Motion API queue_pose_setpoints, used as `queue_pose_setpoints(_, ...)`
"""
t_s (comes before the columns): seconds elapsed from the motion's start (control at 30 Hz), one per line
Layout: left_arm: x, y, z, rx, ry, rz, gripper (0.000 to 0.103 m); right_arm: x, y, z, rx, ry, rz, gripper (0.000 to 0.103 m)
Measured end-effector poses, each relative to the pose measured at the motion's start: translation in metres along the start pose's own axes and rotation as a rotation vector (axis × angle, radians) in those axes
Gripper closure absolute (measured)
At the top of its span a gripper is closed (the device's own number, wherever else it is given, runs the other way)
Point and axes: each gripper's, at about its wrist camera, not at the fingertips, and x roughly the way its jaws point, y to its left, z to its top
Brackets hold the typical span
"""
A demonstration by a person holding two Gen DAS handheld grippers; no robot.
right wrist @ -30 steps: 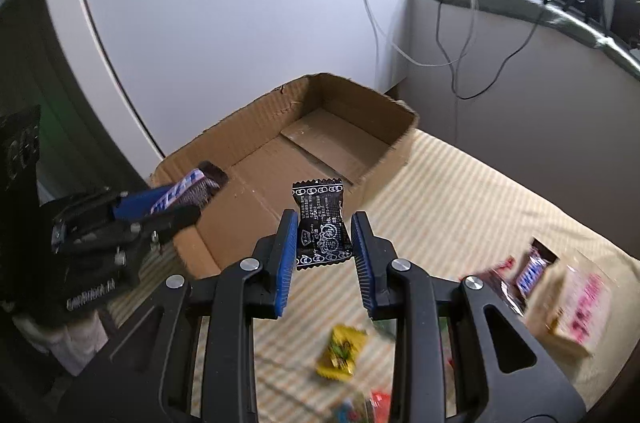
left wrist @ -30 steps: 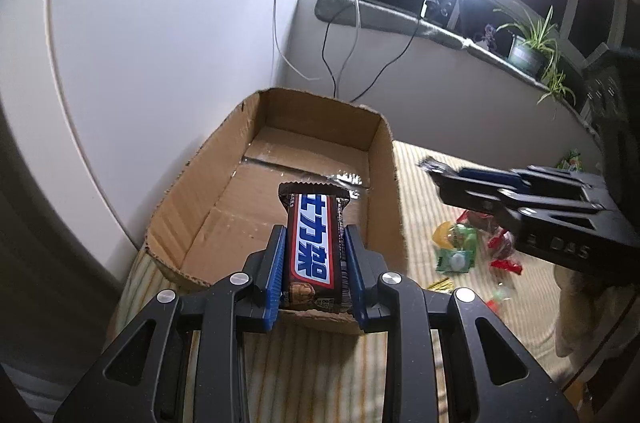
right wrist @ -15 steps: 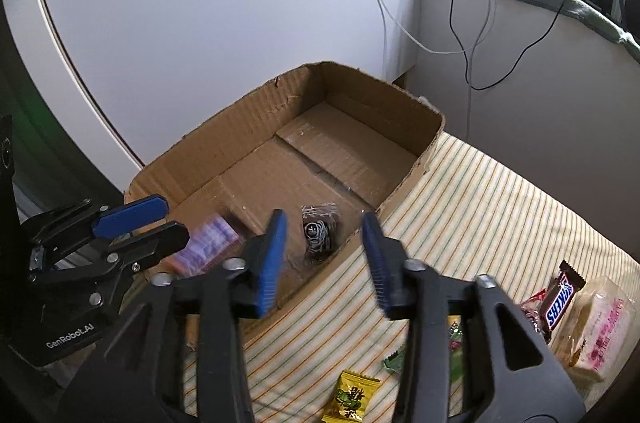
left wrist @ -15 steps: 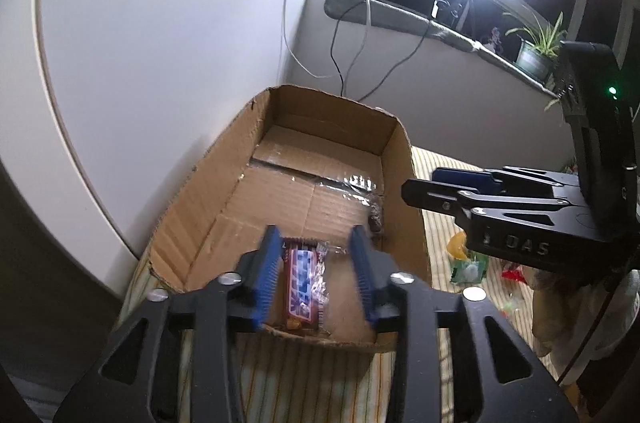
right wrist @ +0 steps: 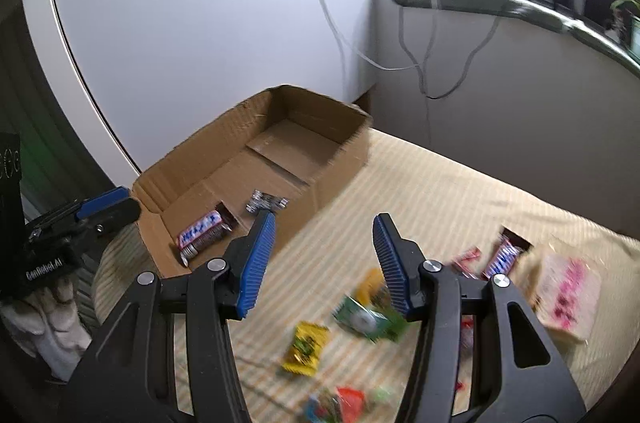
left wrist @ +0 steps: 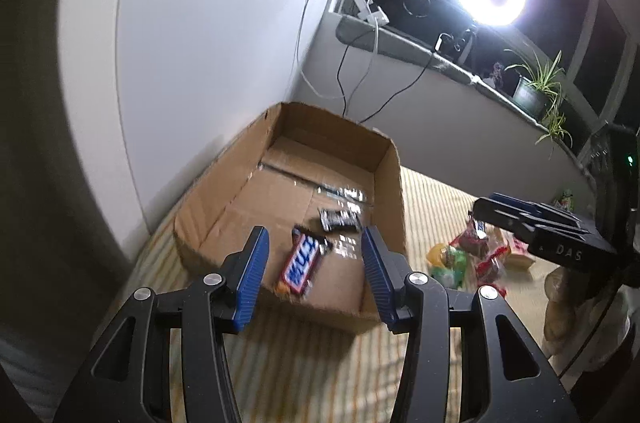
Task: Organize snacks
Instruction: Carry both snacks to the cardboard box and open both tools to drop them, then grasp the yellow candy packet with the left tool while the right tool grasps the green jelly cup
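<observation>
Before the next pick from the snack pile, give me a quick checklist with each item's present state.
1. Left gripper open and empty: ok.
2. Right gripper open and empty: ok.
3. Blue-and-red chocolate bar lying inside the brown cardboard box: ok.
4. Small black-and-white candy packet inside the box, beside the bar: ok.
5. Loose snacks waiting on the striped cloth, such as the yellow wrapped candy: ok.
6. Which snack the right gripper is lined up on: cannot tell, the pile is blurred.
</observation>
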Motion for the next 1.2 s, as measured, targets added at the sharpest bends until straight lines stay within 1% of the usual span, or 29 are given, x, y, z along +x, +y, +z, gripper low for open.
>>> queue_pose_setpoints(0.1, -0.004, -0.015, -0.011, 0.047, 0.012, 0.008, 0.056, -0.018, -0.013, -0.018, 0.014, -0.015, -0.015, 0.049)
queue_pose_setpoints(0.13, -0.004, -0.019, -0.014, 0.050, 0.026, -0.001, 0.056, -0.022, -0.017, -0.022, 0.012, -0.017, -0.016, 0.047)
queue_pose_setpoints(0.2, 0.000, -0.030, -0.020, 0.060, 0.061, -0.022, 0.056, -0.031, -0.023, -0.034, -0.002, -0.007, -0.043, 0.027)
queue_pose_setpoints(0.23, 0.001, -0.036, -0.023, 0.071, 0.073, -0.027, 0.056, -0.035, -0.026, -0.039, -0.006, -0.004, -0.056, 0.024)
queue_pose_setpoints(0.3, 0.004, -0.049, -0.030, 0.096, 0.088, -0.029, 0.055, -0.045, -0.032, -0.050, -0.020, 0.002, -0.068, 0.023)
queue_pose_setpoints(0.43, 0.013, -0.074, -0.043, 0.113, 0.127, -0.061, 0.043, -0.055, -0.041, -0.070, -0.026, 0.039, -0.087, 0.023)
queue_pose_setpoints(0.57, 0.025, -0.094, -0.053, 0.140, 0.155, -0.081, 0.043, -0.053, -0.048, -0.093, -0.023, 0.085, -0.082, 0.023)
queue_pose_setpoints(0.63, 0.030, -0.099, -0.057, 0.143, 0.167, -0.089, 0.043, -0.049, -0.050, -0.100, -0.019, 0.106, -0.074, 0.023)
queue_pose_setpoints(0.73, 0.041, -0.106, -0.064, 0.149, 0.190, -0.094, 0.043, -0.042, -0.053, -0.107, -0.006, 0.132, -0.054, 0.032)
queue_pose_setpoints(0.8, 0.049, -0.108, -0.067, 0.141, 0.207, -0.095, 0.044, -0.036, -0.055, -0.110, 0.009, 0.151, -0.037, 0.040)
queue_pose_setpoints(0.87, 0.055, -0.108, -0.069, 0.130, 0.216, -0.093, 0.050, -0.029, -0.055, -0.112, 0.023, 0.169, -0.025, 0.046)
queue_pose_setpoints(1.0, 0.062, -0.111, -0.070, 0.142, 0.225, -0.091, 0.051, -0.015, -0.055, -0.115, 0.041, 0.194, -0.026, 0.055)
queue_pose_setpoints(1.07, 0.066, -0.115, -0.070, 0.164, 0.231, -0.081, 0.051, -0.011, -0.056, -0.116, 0.058, 0.204, -0.021, 0.055)
queue_pose_setpoints(1.2, 0.076, -0.117, -0.069, 0.174, 0.242, -0.072, 0.051, -0.007, -0.056, -0.117, 0.062, 0.210, -0.021, 0.055)
